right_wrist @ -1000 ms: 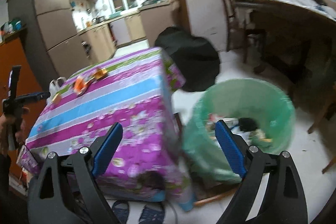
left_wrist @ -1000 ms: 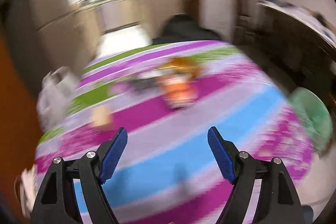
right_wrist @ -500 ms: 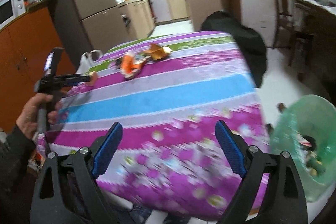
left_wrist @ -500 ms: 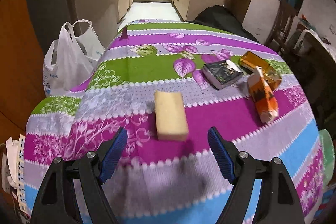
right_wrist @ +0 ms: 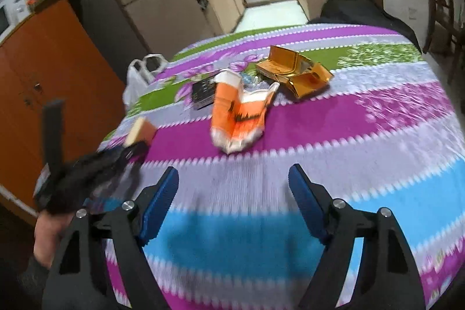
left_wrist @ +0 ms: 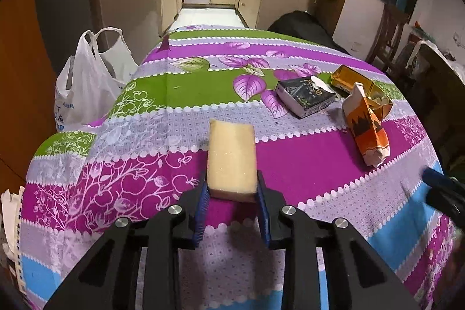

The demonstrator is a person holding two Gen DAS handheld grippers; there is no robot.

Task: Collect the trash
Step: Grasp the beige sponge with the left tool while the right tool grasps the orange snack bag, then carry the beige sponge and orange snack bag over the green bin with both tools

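Left wrist only: left gripper [left_wrist: 232, 191] pads against sponge [left_wrist: 231, 159].

The tablecloth [left_wrist: 305, 164] has stripes of purple, green, lilac and blue with leaf and apple prints. The sponge [left_wrist: 231, 157] is pale yellow. The carton [right_wrist: 238, 114] is orange and white, one box [left_wrist: 305, 98] black, another box [right_wrist: 296, 71] golden.

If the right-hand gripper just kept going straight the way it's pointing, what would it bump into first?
Probably the striped tablecloth first, since the right gripper tilts down at bare cloth, its jaws closing on nothing. Further along that line lies the orange carton, but depth is hard to judge in this blurred view.
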